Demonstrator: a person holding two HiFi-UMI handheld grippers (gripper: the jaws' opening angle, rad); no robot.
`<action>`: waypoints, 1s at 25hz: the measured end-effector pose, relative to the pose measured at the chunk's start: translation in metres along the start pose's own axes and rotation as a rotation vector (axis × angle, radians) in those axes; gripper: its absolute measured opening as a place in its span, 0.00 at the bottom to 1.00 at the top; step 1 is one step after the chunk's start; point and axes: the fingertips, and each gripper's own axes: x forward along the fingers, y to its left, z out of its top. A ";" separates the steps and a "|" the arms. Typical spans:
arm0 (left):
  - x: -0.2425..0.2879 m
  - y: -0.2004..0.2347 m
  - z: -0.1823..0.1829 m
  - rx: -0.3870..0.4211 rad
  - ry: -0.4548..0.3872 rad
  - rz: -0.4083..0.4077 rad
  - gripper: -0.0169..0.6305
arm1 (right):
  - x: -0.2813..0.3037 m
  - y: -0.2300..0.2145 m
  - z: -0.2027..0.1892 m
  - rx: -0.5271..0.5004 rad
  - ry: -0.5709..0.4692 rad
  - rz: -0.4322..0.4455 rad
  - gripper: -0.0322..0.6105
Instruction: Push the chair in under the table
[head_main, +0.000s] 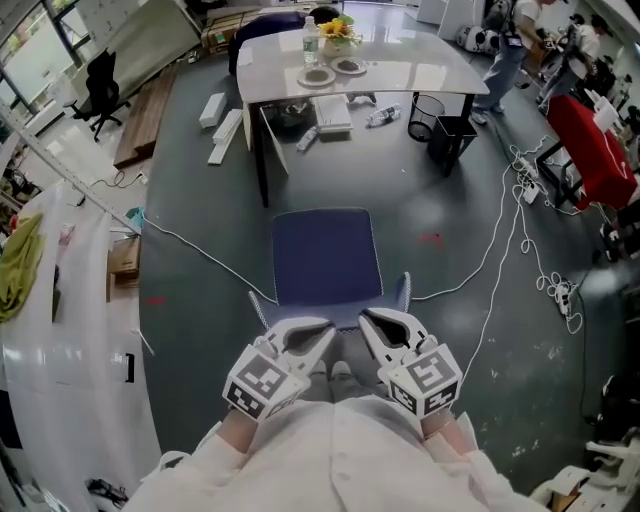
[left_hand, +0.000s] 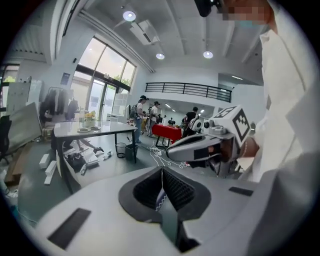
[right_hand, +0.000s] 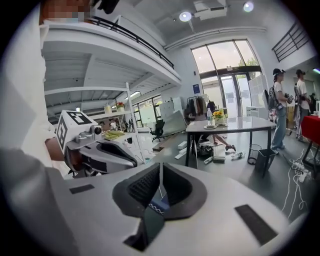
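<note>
A chair with a blue seat (head_main: 327, 255) stands on the grey floor, a short way in front of the white table (head_main: 400, 72). Its back edge lies right below my two grippers. My left gripper (head_main: 322, 330) and right gripper (head_main: 366, 318) hover side by side over the chair's back, both shut with nothing in them. I cannot tell whether they touch the chair. In the left gripper view the jaws (left_hand: 161, 172) meet, with the table (left_hand: 95, 129) far off at the left. In the right gripper view the jaws (right_hand: 160, 175) also meet, and the table (right_hand: 235, 124) stands ahead.
Plates, a bottle and flowers (head_main: 336, 32) stand on the table. Two black bins (head_main: 440, 125) and loose items lie under it. White cables (head_main: 510, 230) snake over the floor at the right. A white bench (head_main: 60, 330) runs along the left. People stand at the far right.
</note>
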 end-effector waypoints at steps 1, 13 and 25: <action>0.000 0.001 -0.006 0.013 0.018 0.004 0.05 | 0.001 0.000 -0.003 -0.014 0.014 -0.002 0.10; 0.008 0.009 -0.039 0.104 0.133 0.014 0.05 | 0.017 0.013 -0.047 -0.258 0.218 0.077 0.11; 0.013 0.011 -0.076 0.140 0.237 0.004 0.21 | 0.025 0.015 -0.089 -0.430 0.381 0.113 0.27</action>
